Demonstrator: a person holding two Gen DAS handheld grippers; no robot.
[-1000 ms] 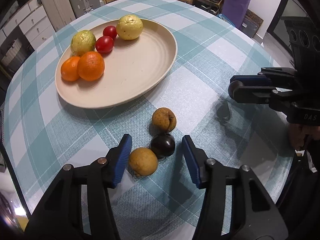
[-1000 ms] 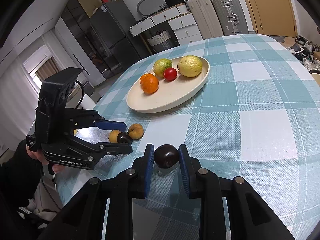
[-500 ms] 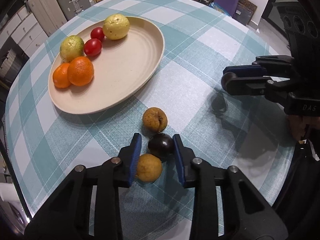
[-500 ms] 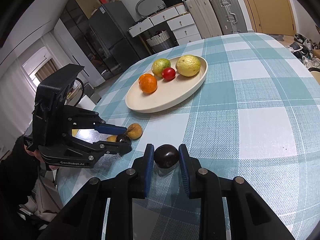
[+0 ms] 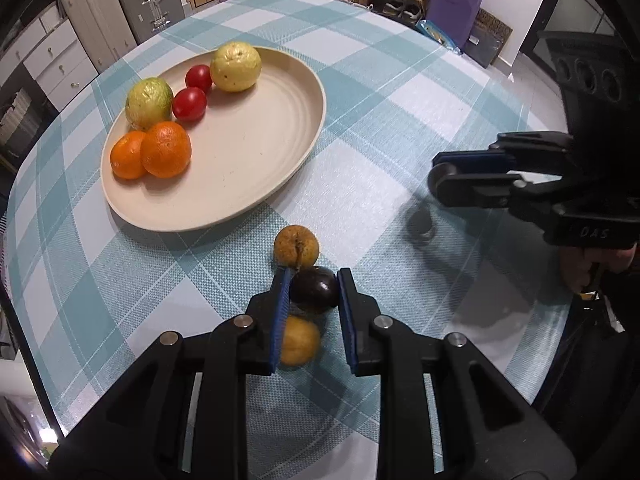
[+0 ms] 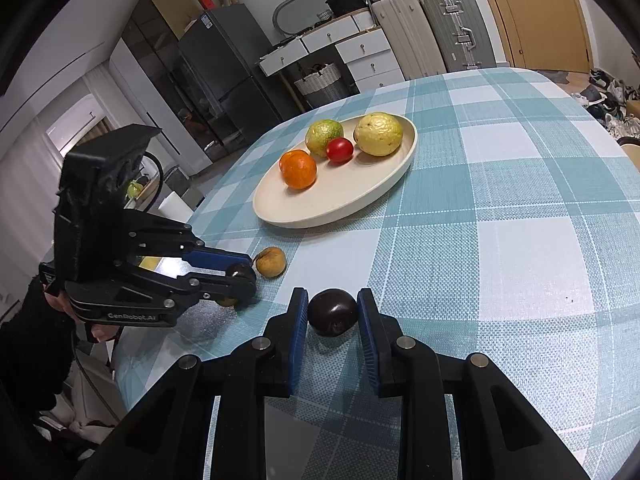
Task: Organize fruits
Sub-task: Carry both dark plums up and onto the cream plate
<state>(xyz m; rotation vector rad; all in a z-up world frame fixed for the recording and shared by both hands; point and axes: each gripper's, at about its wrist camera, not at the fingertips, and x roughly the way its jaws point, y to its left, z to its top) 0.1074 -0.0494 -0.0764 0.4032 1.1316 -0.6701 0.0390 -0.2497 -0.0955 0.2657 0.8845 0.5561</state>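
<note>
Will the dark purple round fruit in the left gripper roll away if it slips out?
Probably. The dark purple fruit looks round and glossy, so it may slip and roll on the flat tablecloth. The left gripper pinches only its sides. The two brown fruits, one ahead and one behind, might stop it.

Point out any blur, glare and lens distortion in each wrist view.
Left wrist view: the tan round fruit behind the left gripper is smeared, the round table's checked edge bows. Right wrist view: sharp; glare on the dark purple round fruit in the right gripper, black vignette corners.
</note>
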